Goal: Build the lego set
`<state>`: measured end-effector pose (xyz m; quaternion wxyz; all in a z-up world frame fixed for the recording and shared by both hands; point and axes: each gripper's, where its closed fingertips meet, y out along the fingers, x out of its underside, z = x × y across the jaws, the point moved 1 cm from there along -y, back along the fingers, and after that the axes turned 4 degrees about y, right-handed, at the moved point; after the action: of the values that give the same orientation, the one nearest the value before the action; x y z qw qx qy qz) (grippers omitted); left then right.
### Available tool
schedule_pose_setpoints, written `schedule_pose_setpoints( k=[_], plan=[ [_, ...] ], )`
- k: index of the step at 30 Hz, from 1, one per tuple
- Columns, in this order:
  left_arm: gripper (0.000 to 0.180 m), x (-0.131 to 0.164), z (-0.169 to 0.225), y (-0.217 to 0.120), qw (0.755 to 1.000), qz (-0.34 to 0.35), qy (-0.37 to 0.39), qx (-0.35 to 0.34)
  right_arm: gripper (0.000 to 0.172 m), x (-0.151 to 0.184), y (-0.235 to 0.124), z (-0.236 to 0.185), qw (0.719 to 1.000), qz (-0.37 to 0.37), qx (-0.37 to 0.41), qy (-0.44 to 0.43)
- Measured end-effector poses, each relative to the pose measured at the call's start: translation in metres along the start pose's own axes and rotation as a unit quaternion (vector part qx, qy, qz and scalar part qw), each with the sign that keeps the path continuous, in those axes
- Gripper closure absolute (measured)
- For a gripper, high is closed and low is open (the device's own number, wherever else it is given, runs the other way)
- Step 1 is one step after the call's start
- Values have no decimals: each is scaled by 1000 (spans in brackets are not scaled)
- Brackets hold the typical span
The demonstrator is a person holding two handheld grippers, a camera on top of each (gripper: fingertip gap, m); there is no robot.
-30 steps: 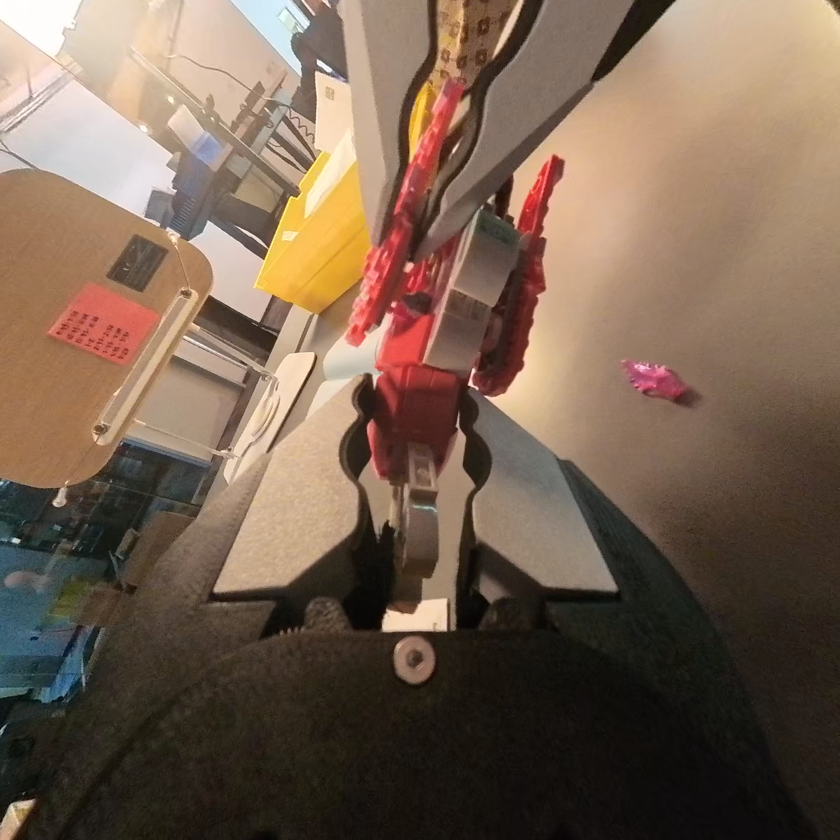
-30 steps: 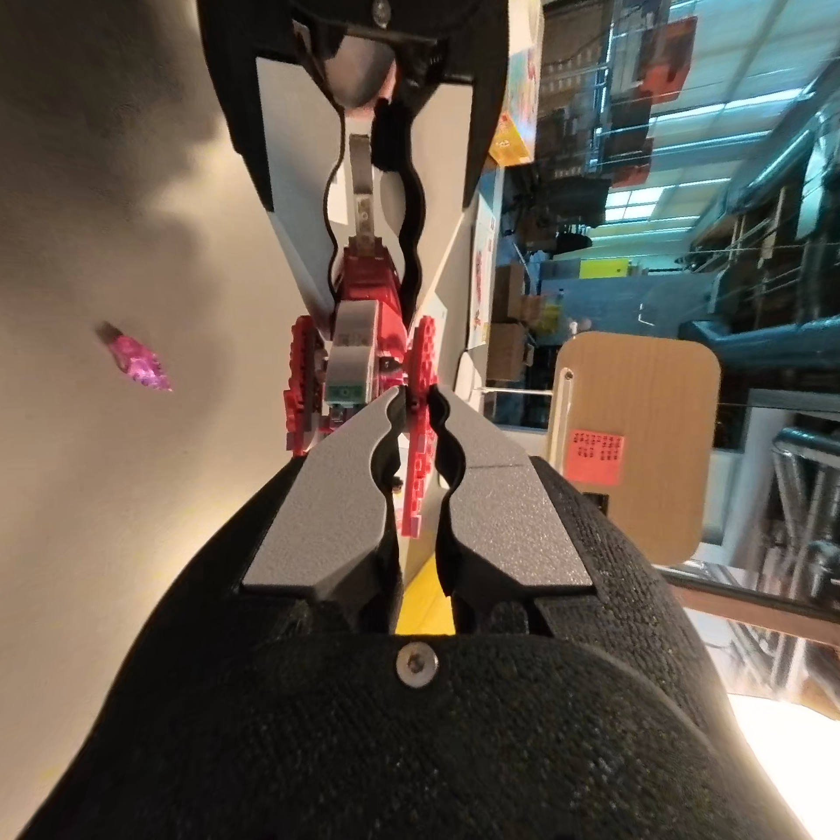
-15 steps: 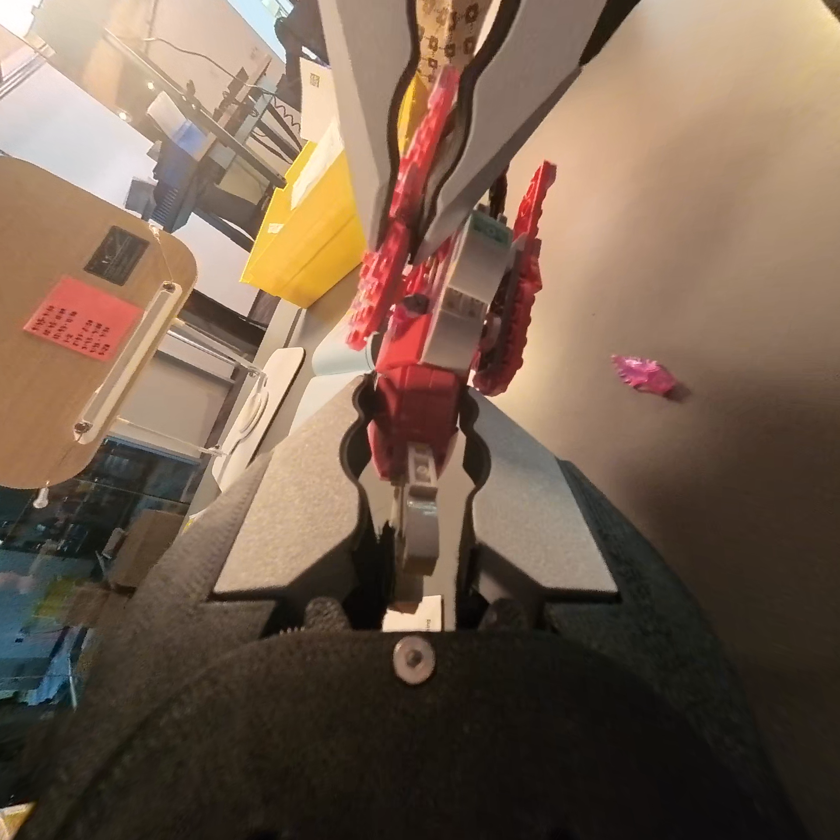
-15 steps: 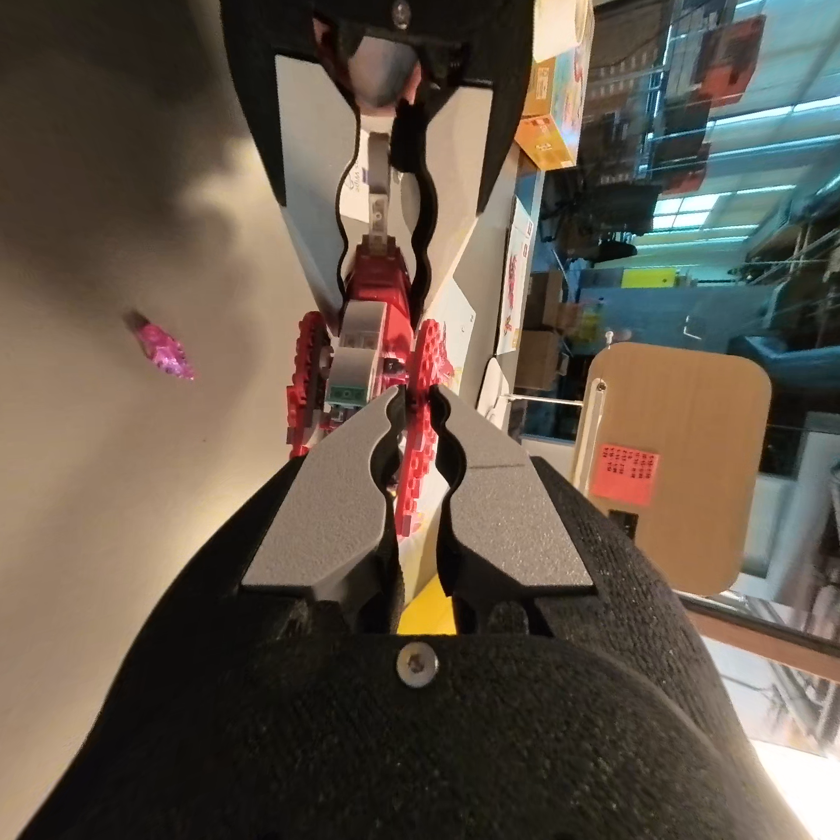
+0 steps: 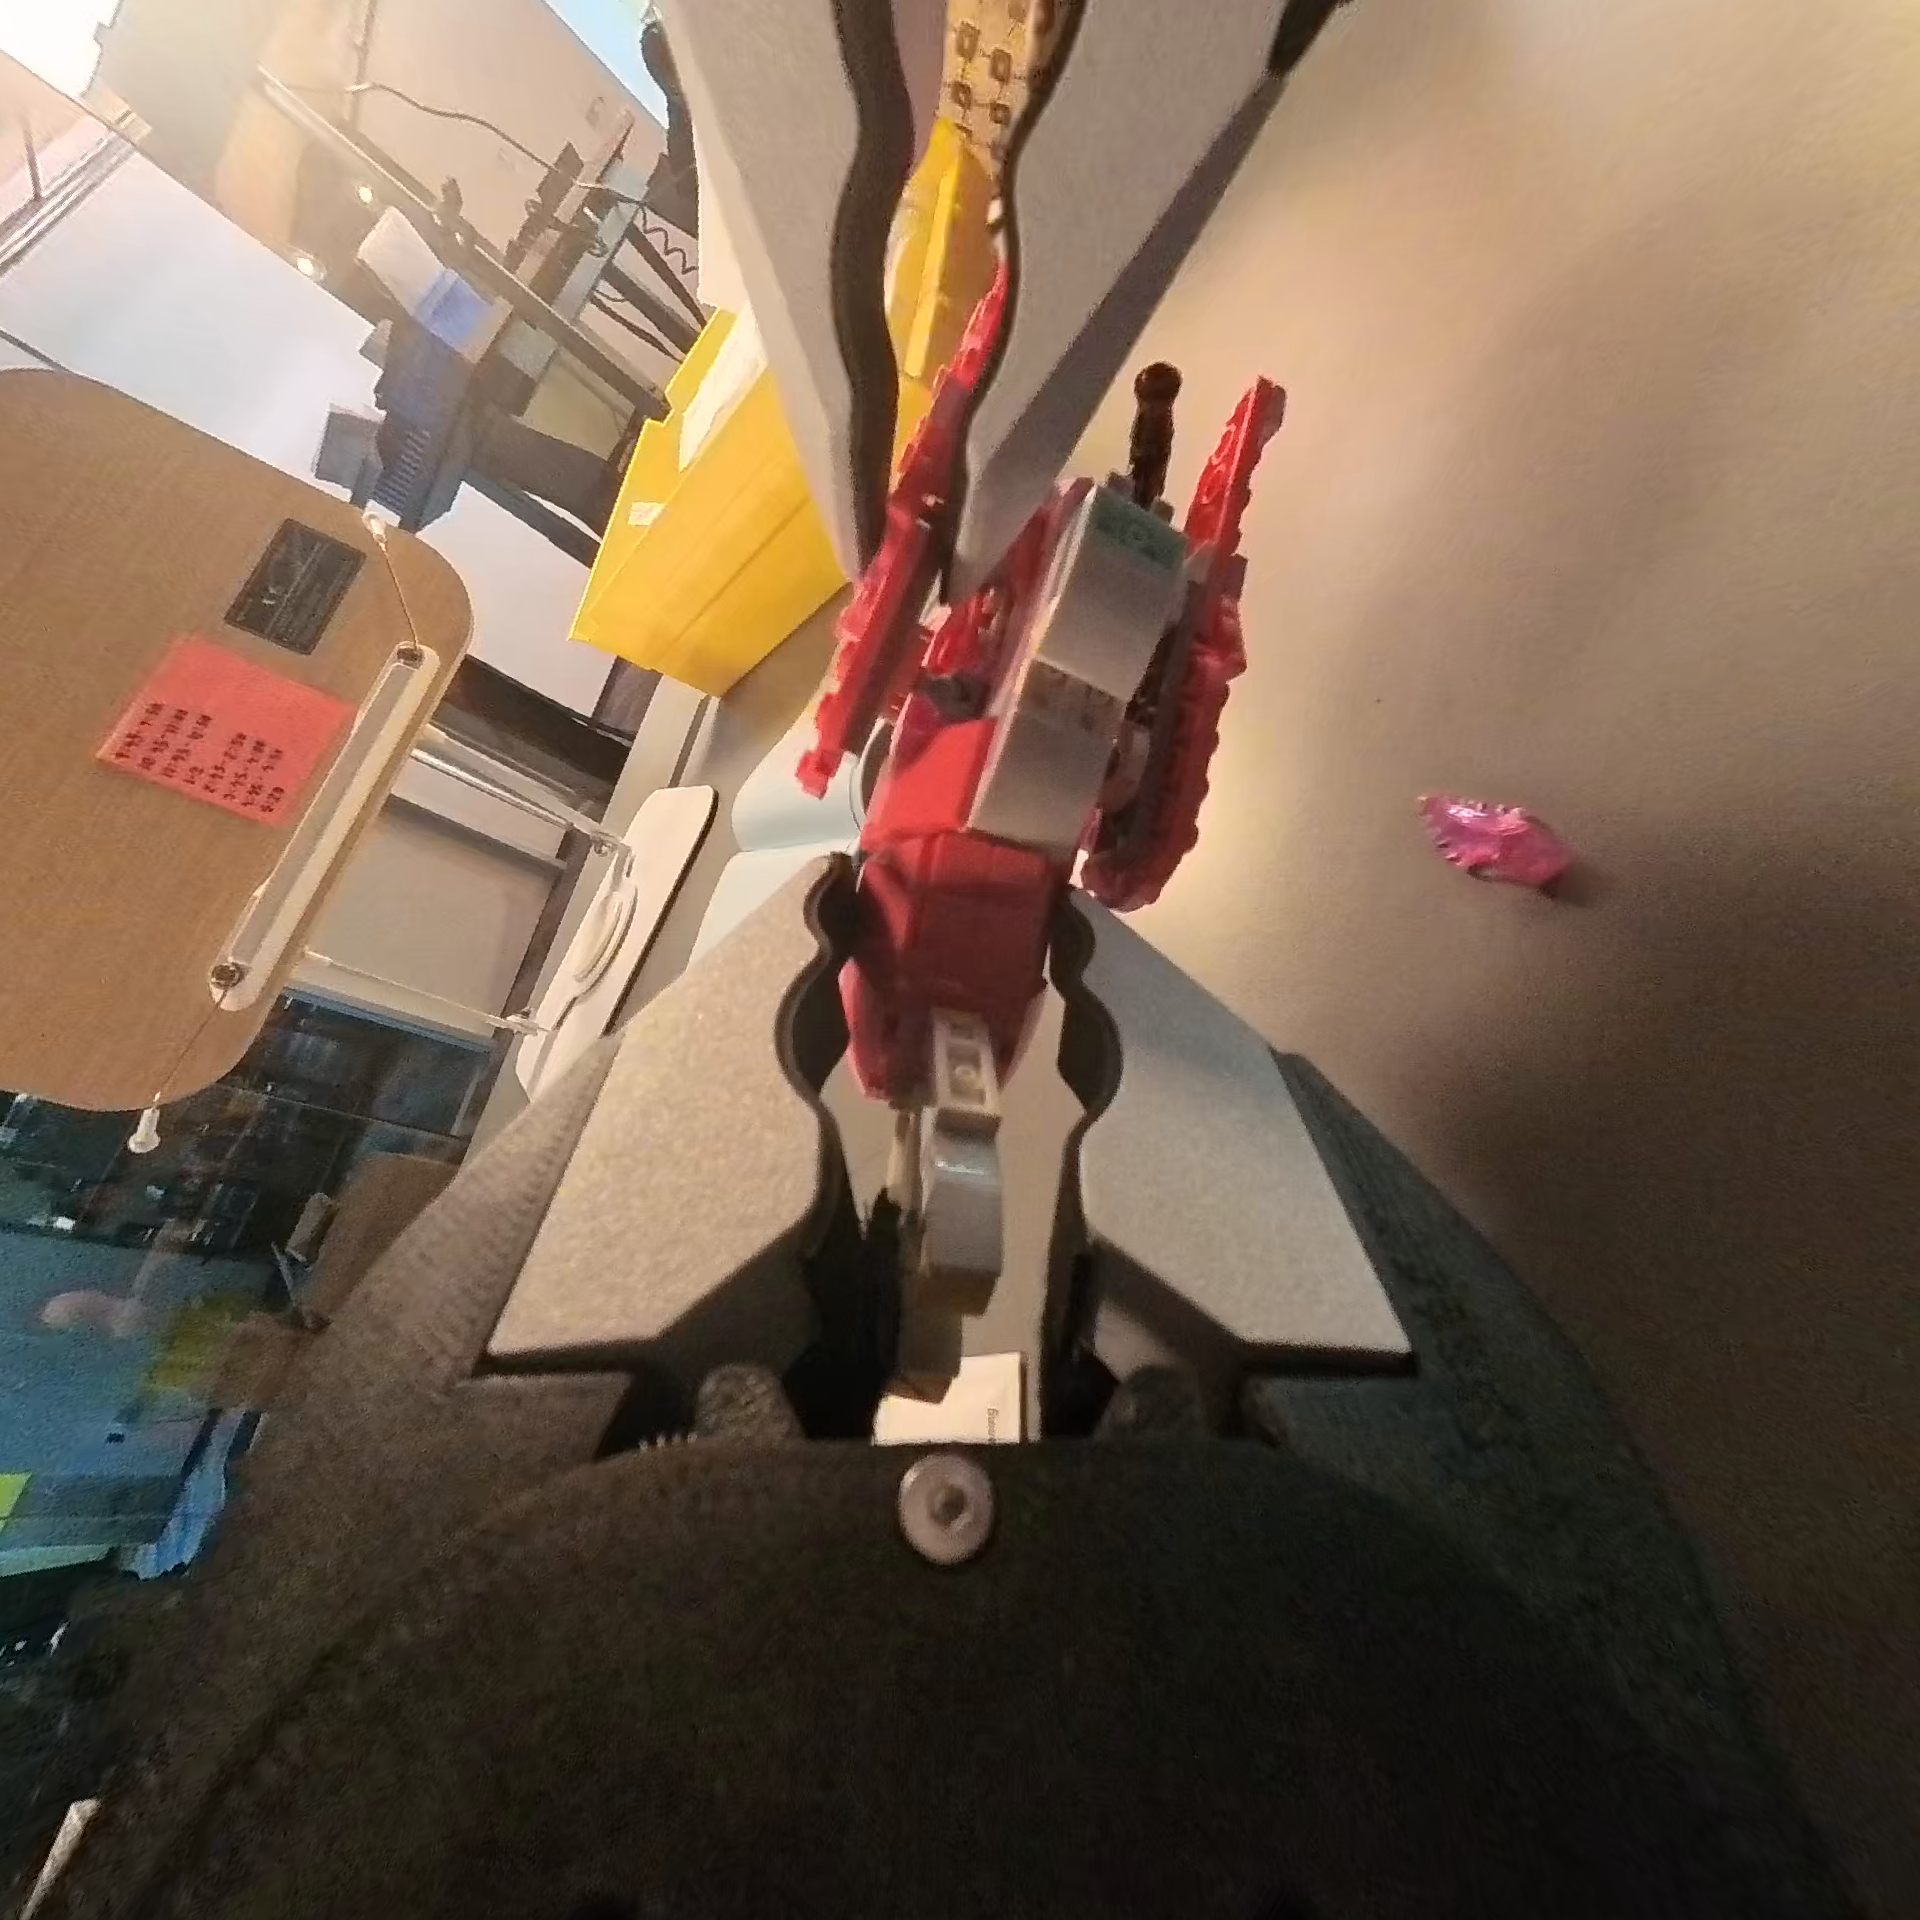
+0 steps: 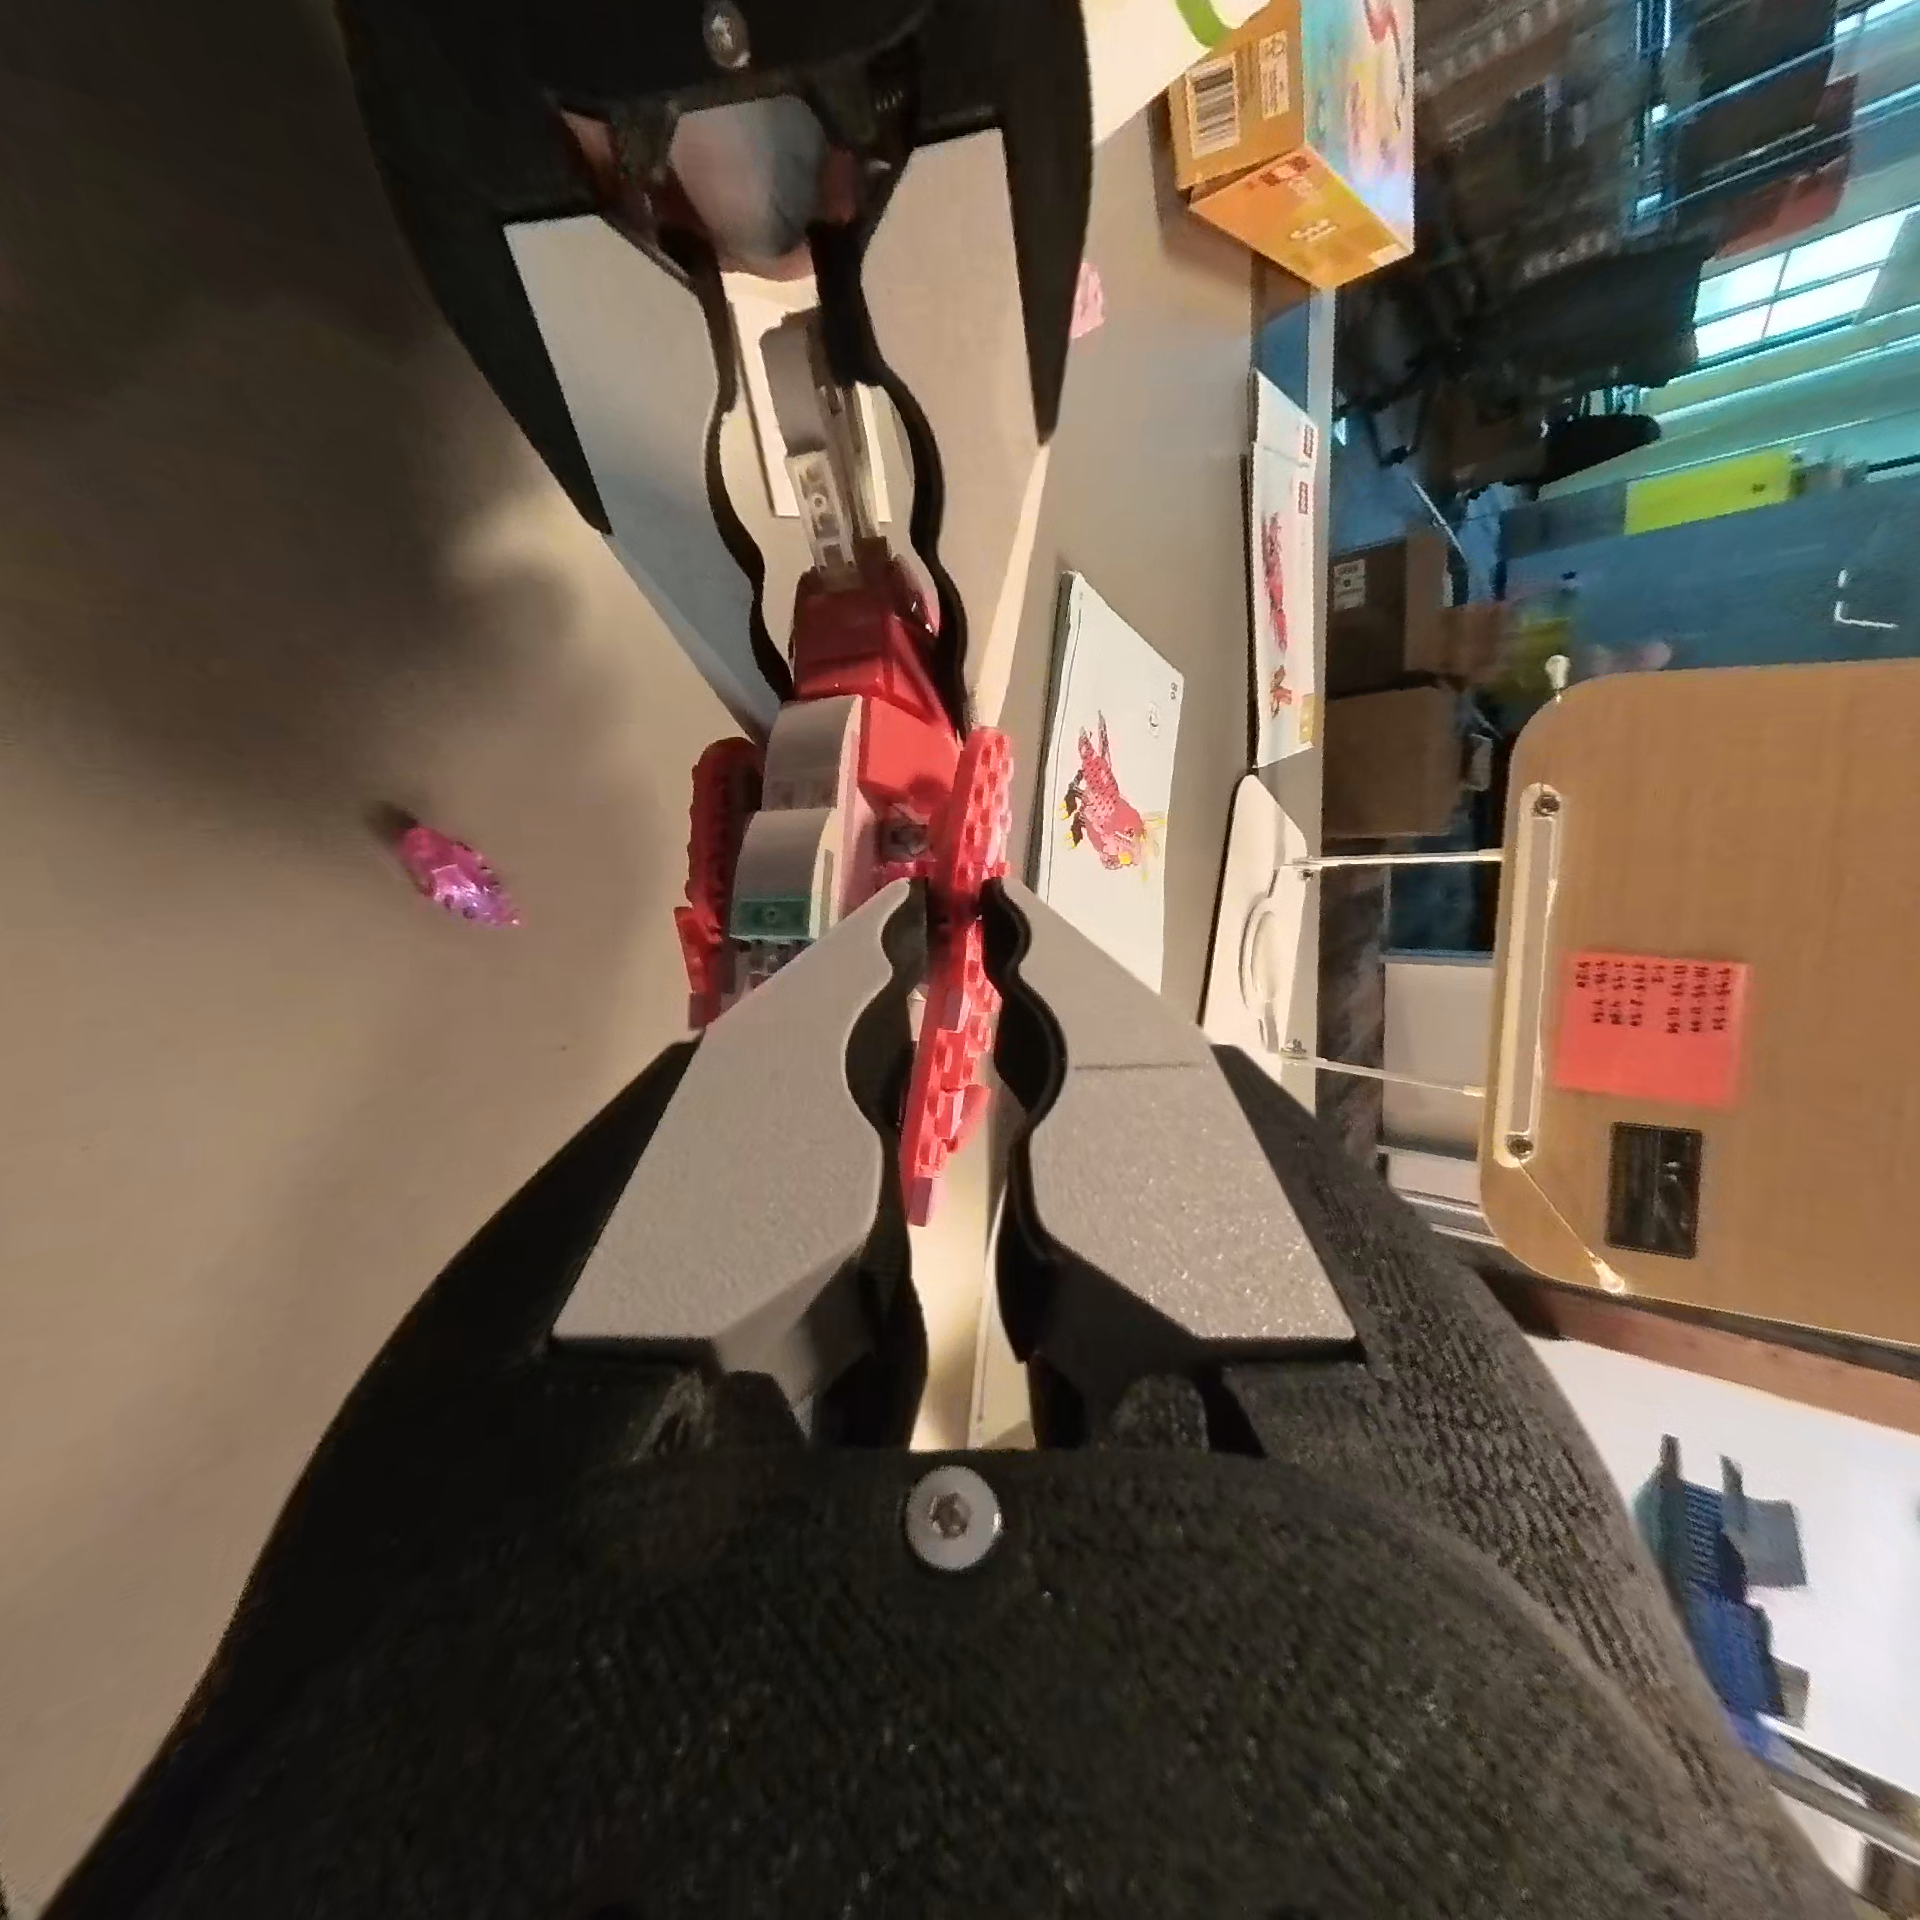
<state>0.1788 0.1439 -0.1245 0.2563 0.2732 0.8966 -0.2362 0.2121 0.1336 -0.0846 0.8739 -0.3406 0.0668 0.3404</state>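
two grippers clamp one red and grey brick model (image 5: 1023, 748) between them, above a beige table (image 5: 1558, 416).

left wrist view, from the left: a wooden board (image 5: 156, 727) with a red sticker (image 5: 223, 732) and a clear handle, then a yellow bin (image 5: 717, 520) farther back, then a white card (image 5: 644, 914) on the table edge. at the middle, the left gripper (image 5: 945, 935) is closed on the model's dark red block, a pad pressed to each side of it; a grey stalk of the model runs back between the fingers. beyond it the right gripper comes in from the top, pinching the model's left red wing. the other wing (image 5: 1216, 623) stands free, just right of the grey body. well to the right a small pink piece (image 5: 1496, 847) lies alone on the table.

right wrist view, from the left: the pink piece (image 6: 462, 878) on the table, apart from the model. then the model (image 6: 831, 790), its grey body toward the table side. the right gripper (image 6: 948, 896) is nearly closed, its tips pressed on the thin red wing (image 6: 961, 935), which runs back between the fingers. opposite, the left gripper holds the dark red block from the top. right of that lie a booklet (image 6: 1112, 790) with a red figure drawn on it, a second sheet, an orange box (image 6: 1299, 156), and the wooden board (image 6: 1714, 987).
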Motion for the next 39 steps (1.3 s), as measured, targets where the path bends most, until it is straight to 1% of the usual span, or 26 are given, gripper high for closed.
schedule_pose_setpoints(
  k=[3,7,8,9,13,16,20,26,36,39],
  plan=[
    [145,0,1,0,1000,-2,-3,1,164,-1,0,-1,999,-2,16,-48],
    [145,0,0,1,1000,-2,-10,4,164,-4,0,-3,989,-1,57,-140],
    [145,1,1,1,1000,-4,-8,5,164,-5,0,-3,987,-1,60,-146],
    [145,1,1,1,1000,-5,-3,4,164,-5,1,-4,989,1,57,-135],
    [145,-1,-3,-1,999,-4,37,-17,164,-6,-1,2,998,20,36,-40],
    [145,-4,-8,-4,998,5,46,-30,163,-7,-5,6,999,40,26,7],
    [145,-7,-9,-6,997,15,60,-38,158,-5,-5,6,999,39,16,17],
    [145,-5,-8,-6,997,12,63,-38,157,-5,-6,4,999,36,-5,14],
    [144,-3,-4,-3,998,4,64,-27,152,-9,-7,-4,991,42,-101,71],
    [144,-3,-3,-3,997,3,66,-25,149,-9,-6,-5,989,35,-118,81]
  ],
)
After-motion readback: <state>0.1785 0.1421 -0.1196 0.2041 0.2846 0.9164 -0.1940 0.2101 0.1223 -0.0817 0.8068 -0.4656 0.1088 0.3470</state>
